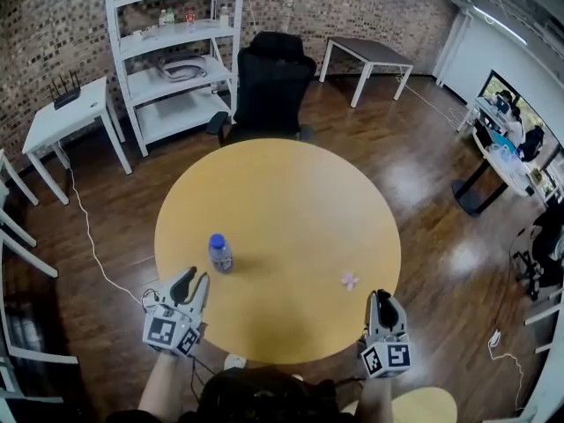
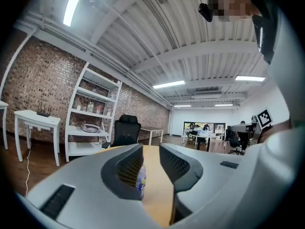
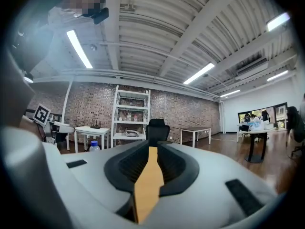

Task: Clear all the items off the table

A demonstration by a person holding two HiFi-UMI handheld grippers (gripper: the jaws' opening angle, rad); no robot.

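Note:
A small clear bottle (image 1: 220, 254) with a blue cap stands upright on the left part of the round yellow table (image 1: 282, 192). A small pink item (image 1: 350, 280) lies near the front right. My left gripper (image 1: 193, 280) hovers at the table's front-left edge, just short of the bottle, its jaws a little apart with nothing between them. In the left gripper view the bottle (image 2: 141, 178) shows ahead through the gap of the left gripper (image 2: 151, 151). My right gripper (image 1: 384, 300) sits at the front-right edge, near the pink item. The right gripper (image 3: 152, 151) shows only a narrow slit and is empty; the bottle (image 3: 94, 146) lies far left.
A black office chair (image 1: 273, 82) stands against the table's far side. Behind it are a white shelf unit (image 1: 176, 51) and a small white table (image 1: 66, 117) at the left. A yellow stool (image 1: 432, 405) is under my right arm. A white cable (image 1: 92, 245) runs over the wooden floor.

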